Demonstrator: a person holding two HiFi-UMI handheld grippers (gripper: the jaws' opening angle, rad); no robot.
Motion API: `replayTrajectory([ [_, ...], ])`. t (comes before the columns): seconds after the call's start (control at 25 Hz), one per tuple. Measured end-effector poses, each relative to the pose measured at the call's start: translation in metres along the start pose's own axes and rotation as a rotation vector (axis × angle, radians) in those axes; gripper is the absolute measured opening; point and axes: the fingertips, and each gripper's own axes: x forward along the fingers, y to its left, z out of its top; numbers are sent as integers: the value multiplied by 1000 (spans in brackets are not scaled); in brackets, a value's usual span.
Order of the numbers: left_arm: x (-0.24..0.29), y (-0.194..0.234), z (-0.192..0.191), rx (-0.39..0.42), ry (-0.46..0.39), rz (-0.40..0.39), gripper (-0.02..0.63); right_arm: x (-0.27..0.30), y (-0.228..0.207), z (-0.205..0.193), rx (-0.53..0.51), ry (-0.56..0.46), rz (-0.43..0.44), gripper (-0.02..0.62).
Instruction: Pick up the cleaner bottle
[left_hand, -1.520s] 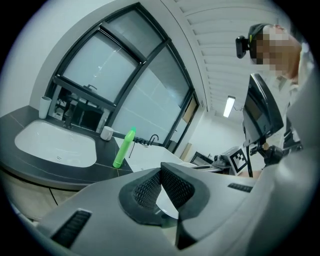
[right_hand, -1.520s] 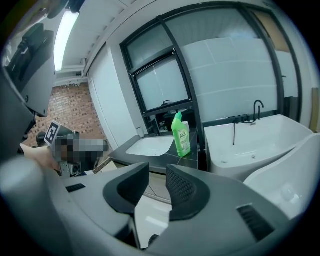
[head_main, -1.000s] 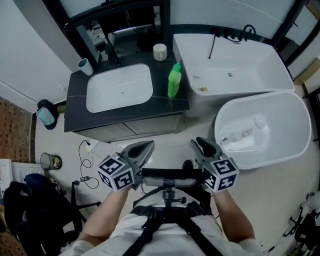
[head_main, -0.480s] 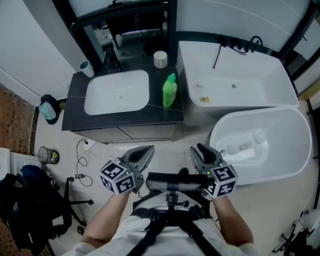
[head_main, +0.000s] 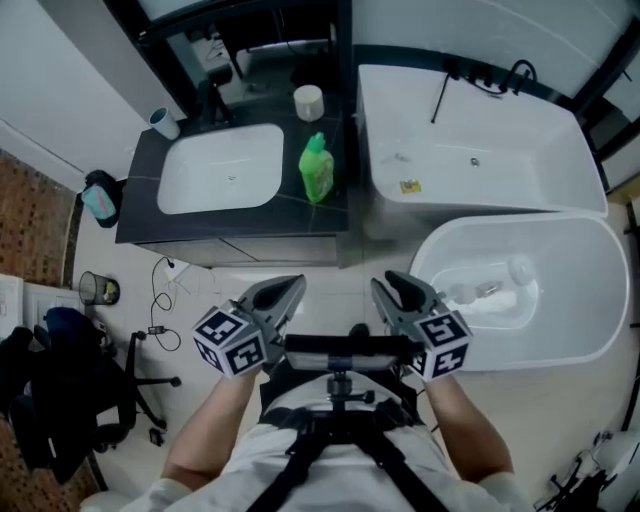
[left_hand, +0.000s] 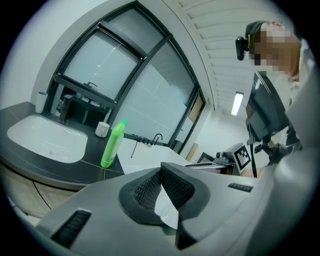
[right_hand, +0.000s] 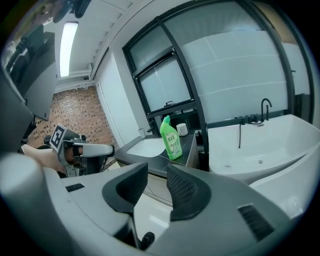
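The green cleaner bottle (head_main: 317, 168) stands upright on the dark vanity counter (head_main: 200, 228), between the sink and the counter's right end. It also shows in the left gripper view as the bottle (left_hand: 112, 143) and in the right gripper view as the bottle (right_hand: 170, 138). Both grippers hang over the floor, well short of the counter. My left gripper (head_main: 293, 290) (left_hand: 160, 169) is shut with nothing in it. My right gripper (head_main: 386, 288) (right_hand: 157, 172) is open; its jaws have just been opening, with nothing between them.
A white sink basin (head_main: 220, 180) is set in the counter, with a white cup (head_main: 308, 102) and a pale blue cup (head_main: 163, 123) behind. A rectangular bathtub (head_main: 480, 150) and an oval tub (head_main: 520, 290) lie to the right. A bin (head_main: 95, 290) and cables sit on the floor at left.
The counter and bottle have shifted left in the head view as both grippers travelled across the floor. The grippers keep their spacing, side by side.
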Motion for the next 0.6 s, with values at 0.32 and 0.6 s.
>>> replayTrajectory([
  [0.32,-16,12,5,21,25,-25,2,8,10,-2,45,-31,-102,36],
  [0.6,-52,37,4,18,58,-99,2,20,56,-3,155,-116,-94,2],
])
